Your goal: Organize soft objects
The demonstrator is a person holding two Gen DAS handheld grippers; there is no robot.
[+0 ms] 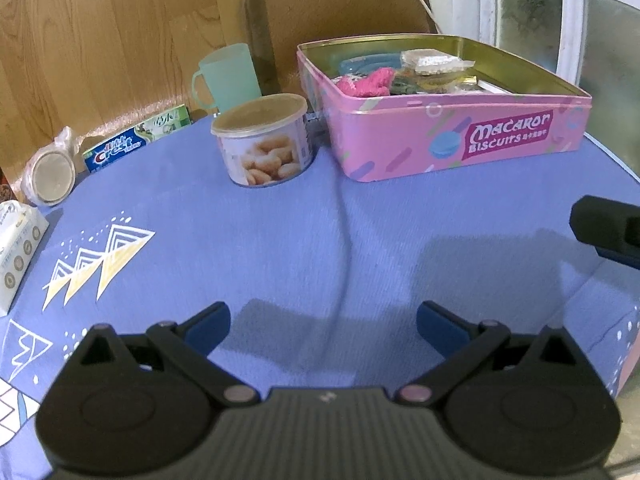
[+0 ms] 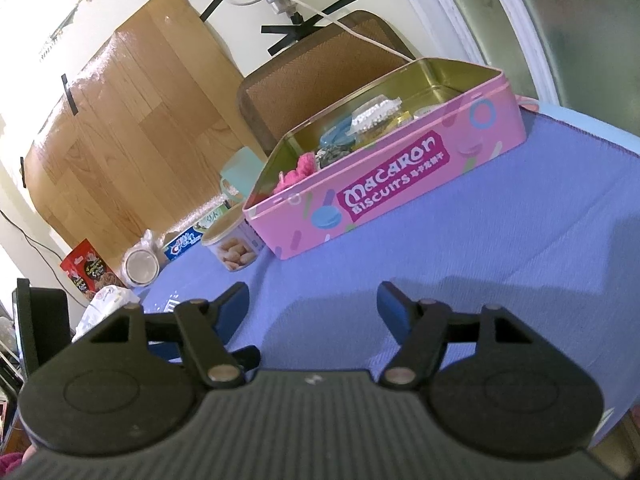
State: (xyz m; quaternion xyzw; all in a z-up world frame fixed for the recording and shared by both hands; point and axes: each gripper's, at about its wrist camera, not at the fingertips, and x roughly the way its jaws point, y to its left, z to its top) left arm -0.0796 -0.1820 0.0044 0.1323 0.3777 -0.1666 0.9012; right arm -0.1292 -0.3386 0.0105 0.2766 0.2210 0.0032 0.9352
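While both the left gripper [image 1: 323,322] and the right gripper [image 2: 313,306] hang released and empty over the blue tablecloth [image 1: 280,220], the pink knitted piece [image 1: 370,82] lies inside the Macaron Biscuits tin [image 1: 460,136] at one o'clock of the left gripper, the tin's long axis running crosswise, neither hand plainly nearer.

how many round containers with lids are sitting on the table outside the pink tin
2: the snack tub just left of the pink tin, and a bagged jar on its side at the table's far left edge. Others may be hidden.
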